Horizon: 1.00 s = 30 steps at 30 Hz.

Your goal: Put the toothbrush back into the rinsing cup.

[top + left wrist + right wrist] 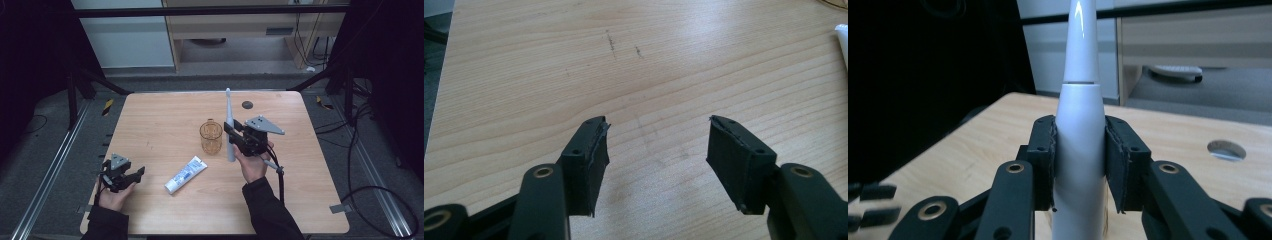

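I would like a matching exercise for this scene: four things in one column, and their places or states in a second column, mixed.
Things:
1. electric toothbrush
2. glass cup
3. toothpaste tube
4. left tool

Places or states:
A. lying flat on the table
B. open, nothing between its jaws
C. held upright in the right tool
D. standing, amber and see-through

Pairs: 1-C, 2-D, 3-A, 4-B

toothbrush (1079, 145) head cut off above the fingers (1044, 160) at frame top, base hidden below them, toothpaste tube (843, 42) clipped at edge, label print too small
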{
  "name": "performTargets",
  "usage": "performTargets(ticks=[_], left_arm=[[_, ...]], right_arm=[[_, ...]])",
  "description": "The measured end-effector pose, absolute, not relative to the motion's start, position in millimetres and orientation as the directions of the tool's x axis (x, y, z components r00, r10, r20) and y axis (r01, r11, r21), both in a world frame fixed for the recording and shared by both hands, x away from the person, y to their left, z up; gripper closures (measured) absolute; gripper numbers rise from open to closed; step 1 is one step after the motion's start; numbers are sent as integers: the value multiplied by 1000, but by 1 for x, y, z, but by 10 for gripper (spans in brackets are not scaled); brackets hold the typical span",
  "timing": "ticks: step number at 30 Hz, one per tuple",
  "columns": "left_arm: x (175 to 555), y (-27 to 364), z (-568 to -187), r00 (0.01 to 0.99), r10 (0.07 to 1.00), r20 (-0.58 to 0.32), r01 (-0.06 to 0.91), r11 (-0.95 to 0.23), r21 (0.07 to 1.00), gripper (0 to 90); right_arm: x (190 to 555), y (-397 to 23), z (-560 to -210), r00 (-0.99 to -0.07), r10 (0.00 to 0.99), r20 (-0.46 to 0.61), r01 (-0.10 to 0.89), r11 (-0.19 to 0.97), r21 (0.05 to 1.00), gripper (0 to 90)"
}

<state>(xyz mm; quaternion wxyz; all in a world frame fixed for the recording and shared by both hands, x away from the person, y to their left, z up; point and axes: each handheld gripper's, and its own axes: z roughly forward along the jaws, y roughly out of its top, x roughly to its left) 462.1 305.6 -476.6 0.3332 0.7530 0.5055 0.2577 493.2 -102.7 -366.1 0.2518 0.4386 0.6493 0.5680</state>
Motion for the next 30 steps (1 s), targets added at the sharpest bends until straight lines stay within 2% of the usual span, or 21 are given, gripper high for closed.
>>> performTargets(ticks=[15, 30], left_arm=[[462, 306, -477, 356, 933, 51, 589, -266, 763, 406], [463, 306, -477, 359, 932, 50, 588, -267, 764, 406]], right_arm=[[515, -94, -361, -444, 878, 178, 173, -111, 979, 672], [530, -89, -356, -427, 885, 187, 129, -146, 981, 672]])
